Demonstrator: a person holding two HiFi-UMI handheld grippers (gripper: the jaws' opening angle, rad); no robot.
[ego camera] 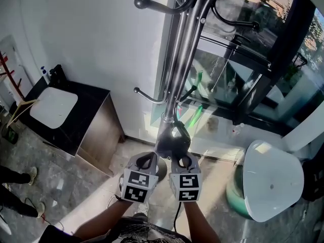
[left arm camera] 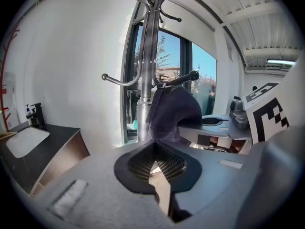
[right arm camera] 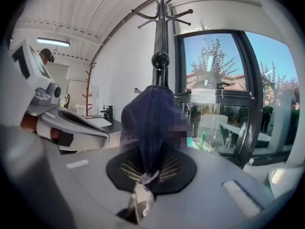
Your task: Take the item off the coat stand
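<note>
A dark blue cap [ego camera: 171, 142] hangs on a low knobbed hook [right arm camera: 160, 59] of the metal coat stand [ego camera: 178, 59]. In the right gripper view the cap [right arm camera: 148, 123] drapes down from the hook straight into my right gripper [right arm camera: 145, 175], which is shut on a fold of its fabric. In the head view my right gripper [ego camera: 182, 157] sits just below the cap. My left gripper [ego camera: 148, 161] is beside it on the left, shut with nothing in it. In the left gripper view the left gripper [left arm camera: 153, 168] points at the cap [left arm camera: 174, 111] and the stand's pole [left arm camera: 145, 80], clear of both.
A black counter with a white sink [ego camera: 53, 107] stands against the wall at left. A white rounded seat [ego camera: 273, 178] is at lower right. Behind the stand is a large window [ego camera: 243, 54]. Someone's shoes [ego camera: 30, 175] show at the far left on the floor.
</note>
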